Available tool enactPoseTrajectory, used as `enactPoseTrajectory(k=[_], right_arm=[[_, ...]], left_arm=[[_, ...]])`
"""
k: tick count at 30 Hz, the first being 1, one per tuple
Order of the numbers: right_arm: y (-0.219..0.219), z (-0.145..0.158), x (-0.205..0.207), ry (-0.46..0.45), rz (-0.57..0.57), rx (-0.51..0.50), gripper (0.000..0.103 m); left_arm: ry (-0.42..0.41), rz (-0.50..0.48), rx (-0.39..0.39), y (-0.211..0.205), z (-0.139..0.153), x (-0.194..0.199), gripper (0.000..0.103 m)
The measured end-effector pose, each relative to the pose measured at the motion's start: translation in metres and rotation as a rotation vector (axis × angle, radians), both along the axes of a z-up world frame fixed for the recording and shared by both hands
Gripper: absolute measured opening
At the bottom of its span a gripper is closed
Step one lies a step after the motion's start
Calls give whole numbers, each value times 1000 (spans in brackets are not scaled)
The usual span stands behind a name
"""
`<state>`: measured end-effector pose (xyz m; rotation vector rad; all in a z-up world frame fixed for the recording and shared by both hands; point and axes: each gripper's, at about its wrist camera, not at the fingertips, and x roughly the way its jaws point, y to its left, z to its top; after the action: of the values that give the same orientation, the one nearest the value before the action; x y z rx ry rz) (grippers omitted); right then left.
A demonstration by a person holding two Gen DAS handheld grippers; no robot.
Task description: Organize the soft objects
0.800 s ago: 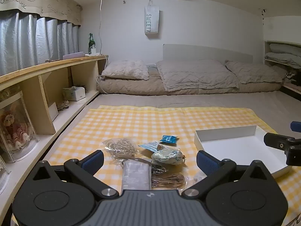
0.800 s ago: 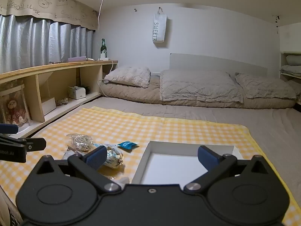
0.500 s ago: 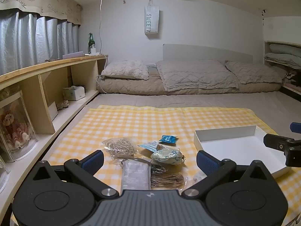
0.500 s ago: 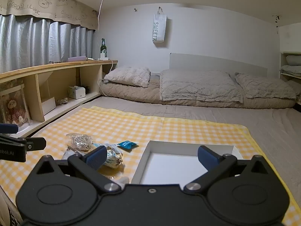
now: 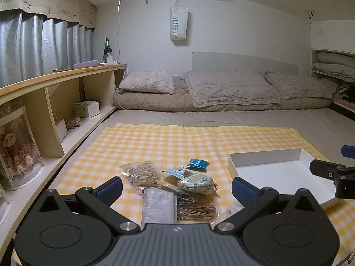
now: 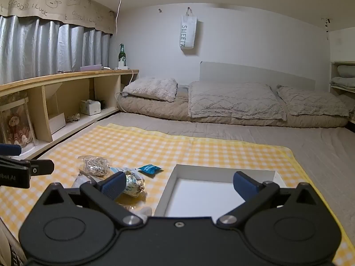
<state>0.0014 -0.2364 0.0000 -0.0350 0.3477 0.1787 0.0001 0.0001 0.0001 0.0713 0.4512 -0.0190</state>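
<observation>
You are at the start: nothing is in the shallow white cardboard tray (image 5: 264,155) yet, and both tools hover above the yellow checked cloth (image 5: 155,141). Your left gripper (image 5: 176,188) has its jaws spread wide and empty; your right gripper (image 6: 177,185) is the same.

All the soft things lie in one heap just left of the tray. I count:
- one clear bag of beige cord (image 5: 142,173)
- one flowered fabric pouch (image 5: 196,181)
- one small blue sachet (image 5: 197,163)
- one grey flat packet (image 5: 158,206)
- perhaps two more clear bags, partly hidden

Next, lower one gripper onto the pouch, close gently, and carry it into the tray.
</observation>
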Motion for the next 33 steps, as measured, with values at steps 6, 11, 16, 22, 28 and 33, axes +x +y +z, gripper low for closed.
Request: enactPoseTrajectory(k=[6, 11, 16, 22, 28, 33], right_arm=[[0, 0, -1, 2, 1, 0, 103], [0, 0, 0, 2, 0, -1, 103], [0, 0, 0, 2, 1, -1, 103], [1, 0, 0, 3, 0, -1, 103], [2, 1, 0, 3, 2, -2, 103], [4, -4, 1, 4, 0, -1, 103]], left_arm=[[0, 0, 0, 0, 0, 0, 103], [0, 0, -1, 0, 0, 0, 103], [1, 0, -2, 0, 0, 0, 103], [1, 0, -3, 0, 0, 0, 103], [1, 0, -3, 0, 0, 0, 103], [1, 1, -3, 0, 0, 0, 103]])
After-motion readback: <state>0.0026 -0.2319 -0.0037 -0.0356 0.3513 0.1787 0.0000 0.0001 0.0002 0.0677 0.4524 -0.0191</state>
